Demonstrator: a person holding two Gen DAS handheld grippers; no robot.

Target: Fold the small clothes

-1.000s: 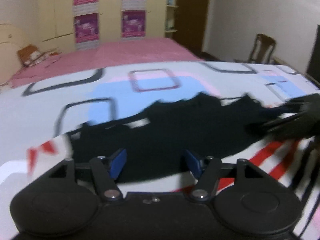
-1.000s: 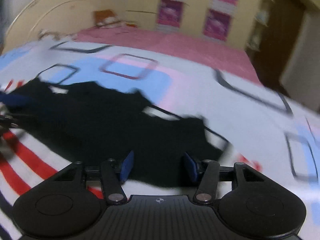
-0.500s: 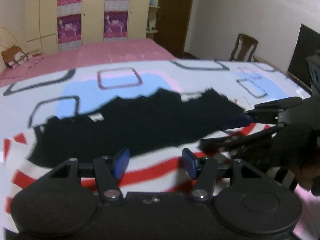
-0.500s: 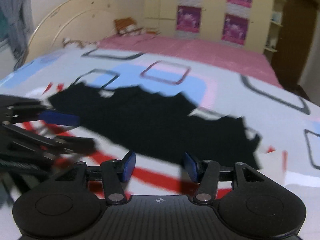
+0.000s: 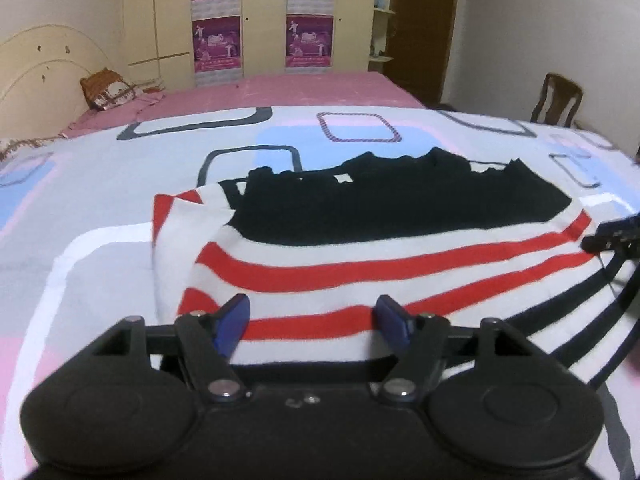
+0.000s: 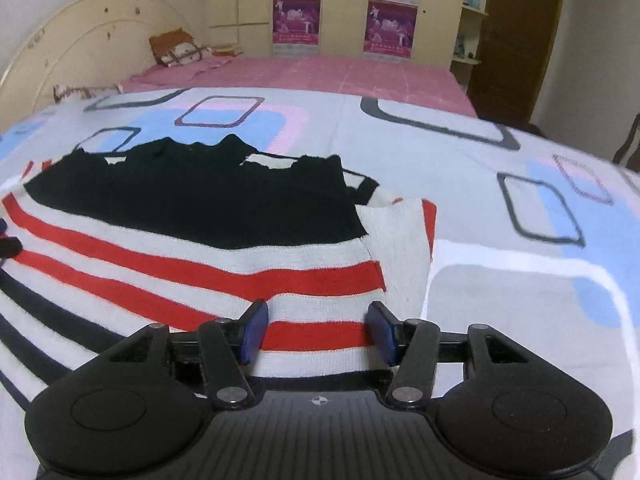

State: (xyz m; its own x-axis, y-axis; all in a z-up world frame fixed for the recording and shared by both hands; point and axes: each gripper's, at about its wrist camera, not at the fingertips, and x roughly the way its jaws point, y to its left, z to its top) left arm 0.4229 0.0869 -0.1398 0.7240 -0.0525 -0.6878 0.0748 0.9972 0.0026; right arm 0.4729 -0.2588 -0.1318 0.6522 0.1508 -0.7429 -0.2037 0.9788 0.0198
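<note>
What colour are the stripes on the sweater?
Red and black stripes on white, below a black top part; the sweater shows best in the right wrist view.

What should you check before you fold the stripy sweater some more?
1. Knitted sweater with black top and red stripes lies flat on the patterned bedsheet: ok.
2. Left tongs open, holding nothing: ok.
3. Right tongs open, holding nothing: ok.
4. Both tongs over the near hem: ok.
5. Sleeve tucked in neatly: cannot tell.

left gripper (image 5: 313, 320) jaws just widened, right gripper (image 6: 318, 330) agape
</note>
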